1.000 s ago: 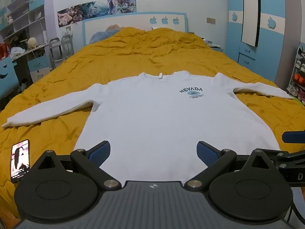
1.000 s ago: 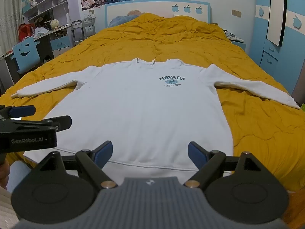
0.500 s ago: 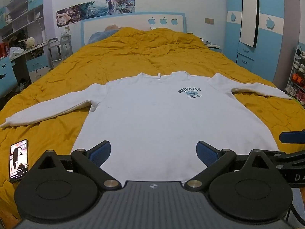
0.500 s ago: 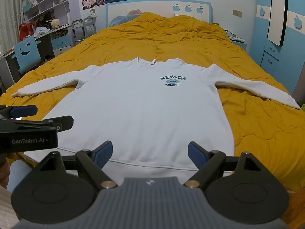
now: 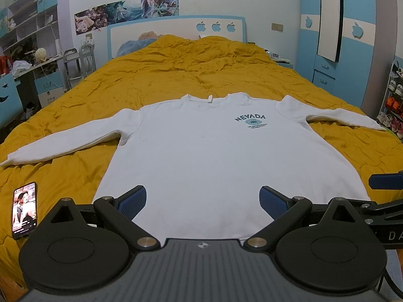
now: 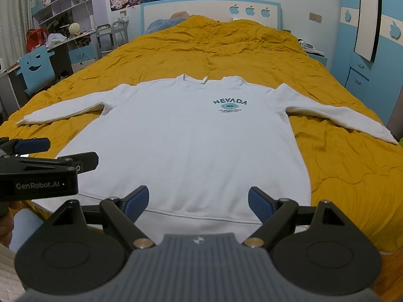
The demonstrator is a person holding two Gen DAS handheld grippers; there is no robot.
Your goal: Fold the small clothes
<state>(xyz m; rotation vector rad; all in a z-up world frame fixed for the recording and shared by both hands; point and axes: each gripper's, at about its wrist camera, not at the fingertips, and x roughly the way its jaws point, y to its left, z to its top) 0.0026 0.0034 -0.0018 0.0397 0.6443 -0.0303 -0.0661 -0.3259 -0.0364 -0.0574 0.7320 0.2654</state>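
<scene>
A white long-sleeved sweatshirt (image 5: 214,151) with a "NEVADA" print lies flat, front up, on the yellow bedspread (image 5: 189,70), both sleeves spread out sideways. It also shows in the right wrist view (image 6: 191,138). My left gripper (image 5: 202,200) is open and empty, held above the hem near the shirt's left half. My right gripper (image 6: 198,201) is open and empty above the hem towards the right. Each gripper shows at the edge of the other's view.
A phone (image 5: 24,210) with its screen lit lies on the bedspread left of the hem. A desk and shelves (image 6: 50,37) stand on the left of the bed, blue wardrobes (image 5: 352,50) on the right, a headboard (image 6: 209,12) at the far end.
Both grippers have drifted very slightly; the shirt sits a touch lower and more to the left in the views. The shirt itself has not moved.
</scene>
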